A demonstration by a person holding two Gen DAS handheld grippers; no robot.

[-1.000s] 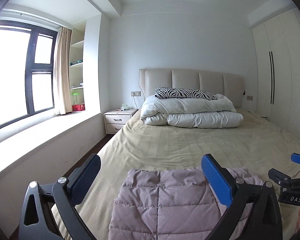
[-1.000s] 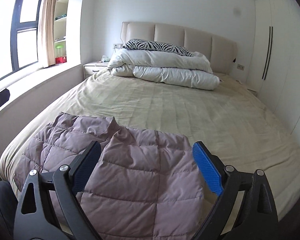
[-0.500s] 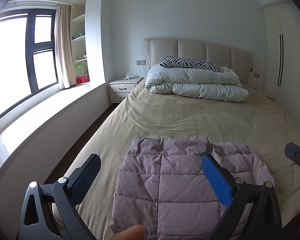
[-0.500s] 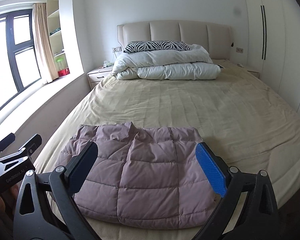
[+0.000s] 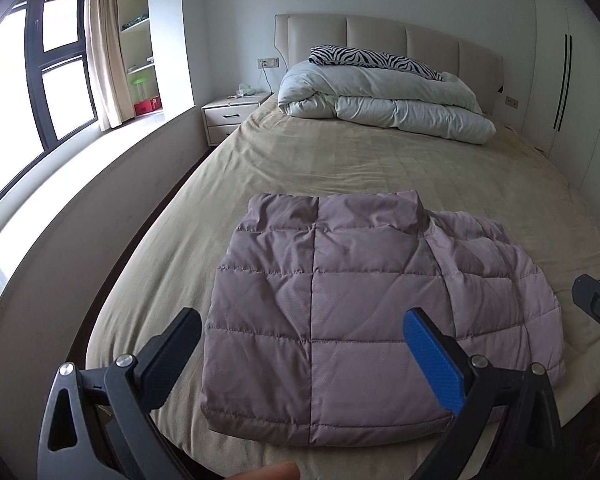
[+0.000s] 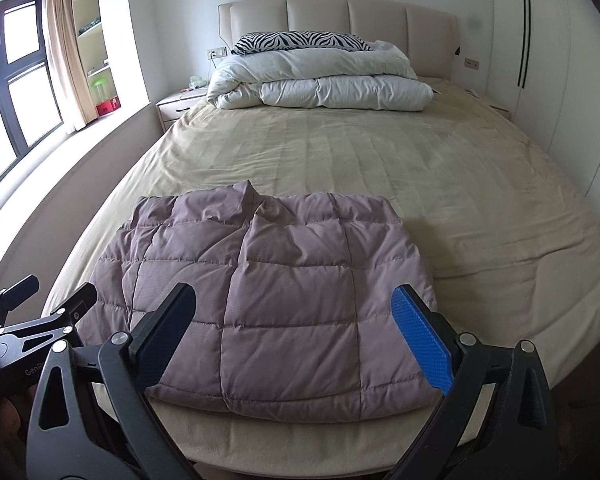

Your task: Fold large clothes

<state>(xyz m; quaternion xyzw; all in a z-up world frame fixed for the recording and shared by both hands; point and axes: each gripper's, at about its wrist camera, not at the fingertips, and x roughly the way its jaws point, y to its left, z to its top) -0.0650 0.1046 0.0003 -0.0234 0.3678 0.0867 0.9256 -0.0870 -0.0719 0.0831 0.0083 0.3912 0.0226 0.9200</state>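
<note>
A mauve quilted puffer jacket [image 5: 364, 304] lies folded into a rough rectangle at the foot of the bed, collar toward the headboard; it also shows in the right wrist view [image 6: 268, 292]. My left gripper [image 5: 304, 356] is open and empty, held above the jacket's near edge. My right gripper [image 6: 296, 336] is open and empty too, over the jacket's near edge. The right gripper's tip shows at the right edge of the left wrist view [image 5: 598, 306]. The left gripper shows at the lower left of the right wrist view [image 6: 36, 320].
The bed [image 6: 380, 152] has a beige sheet. A folded white duvet [image 6: 320, 84] and a zebra pillow [image 6: 300, 40] lie at the headboard. A nightstand [image 5: 232, 114] and window ledge [image 5: 76, 168] are on the left, wardrobes [image 6: 560, 60] on the right.
Both cameras have tilted down and drawn back from the bed. The jacket now shows whole and flat. Both grippers stay open and empty.
</note>
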